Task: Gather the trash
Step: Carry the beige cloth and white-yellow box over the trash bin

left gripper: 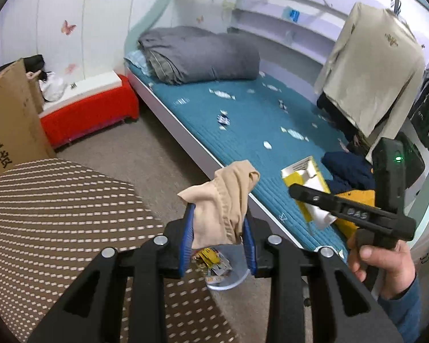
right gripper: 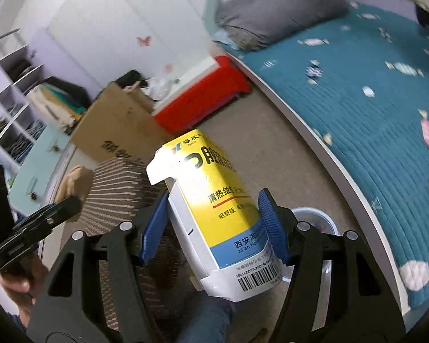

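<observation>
Right gripper [right gripper: 214, 228] has its blue fingers [right gripper: 271, 228] clamped on a yellow, white and blue medicine carton [right gripper: 214, 214], held above the carpet beside the bed's [right gripper: 371, 131] near edge. Printed on it: "海欣" at the top, "清热" mid-panel, "铝塑板" below, then "西安" over "Xi'an" on the blue band, the rest cut off by the carton's turn; a barcode runs along the bottom flap, digits too small to read. Its top flap stands open.

Left gripper [left gripper: 218, 228], fingers [left gripper: 187, 237] squeezed on a beige crumpled cloth [left gripper: 223, 200] that bulges out above them. Under it on the floor sits a clear plastic tub [left gripper: 228, 274], half hidden by the gripper, with yellow printed wrappers [left gripper: 211, 260] inside, print unreadable.

Cardboard box [left gripper: 5, 125] at the left edge reads "验货". The striped brown cushion [left gripper: 57, 214] fills the lower left. Blue-white candy wrappers [left gripper: 223, 120] are scattered across the teal bedspread.
</observation>
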A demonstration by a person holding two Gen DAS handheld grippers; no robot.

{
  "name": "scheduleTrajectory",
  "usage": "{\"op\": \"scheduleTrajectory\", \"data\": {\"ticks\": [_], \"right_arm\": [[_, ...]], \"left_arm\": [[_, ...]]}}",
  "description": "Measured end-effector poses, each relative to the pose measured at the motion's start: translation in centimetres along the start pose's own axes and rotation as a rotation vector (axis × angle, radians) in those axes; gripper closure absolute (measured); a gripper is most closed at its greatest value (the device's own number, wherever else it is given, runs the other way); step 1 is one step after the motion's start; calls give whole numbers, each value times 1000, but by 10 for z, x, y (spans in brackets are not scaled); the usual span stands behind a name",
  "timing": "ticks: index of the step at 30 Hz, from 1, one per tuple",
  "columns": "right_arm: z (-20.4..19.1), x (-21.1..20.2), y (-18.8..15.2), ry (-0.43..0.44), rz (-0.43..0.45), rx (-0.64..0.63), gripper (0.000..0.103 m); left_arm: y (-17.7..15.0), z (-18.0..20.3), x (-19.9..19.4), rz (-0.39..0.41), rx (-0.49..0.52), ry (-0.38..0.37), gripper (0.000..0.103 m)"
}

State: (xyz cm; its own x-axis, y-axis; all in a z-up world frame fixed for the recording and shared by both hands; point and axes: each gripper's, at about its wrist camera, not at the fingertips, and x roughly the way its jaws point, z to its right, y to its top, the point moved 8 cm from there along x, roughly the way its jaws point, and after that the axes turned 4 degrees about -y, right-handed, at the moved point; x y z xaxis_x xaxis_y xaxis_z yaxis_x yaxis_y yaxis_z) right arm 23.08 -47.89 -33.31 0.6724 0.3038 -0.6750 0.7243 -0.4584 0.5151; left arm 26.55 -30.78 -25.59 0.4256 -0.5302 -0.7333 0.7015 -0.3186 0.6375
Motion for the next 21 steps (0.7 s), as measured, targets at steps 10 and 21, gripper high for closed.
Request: {"op": "scheduleTrajectory", "data": {"ticks": [10,21], "right_arm": [[65,72,-25,-79,-138,118,39],[118,130,-66,-137,-290,236,8]], "left_arm": [[-5,25,67,-111,37,-5,73],[-23,35,125,-242,61,17,73]]}}
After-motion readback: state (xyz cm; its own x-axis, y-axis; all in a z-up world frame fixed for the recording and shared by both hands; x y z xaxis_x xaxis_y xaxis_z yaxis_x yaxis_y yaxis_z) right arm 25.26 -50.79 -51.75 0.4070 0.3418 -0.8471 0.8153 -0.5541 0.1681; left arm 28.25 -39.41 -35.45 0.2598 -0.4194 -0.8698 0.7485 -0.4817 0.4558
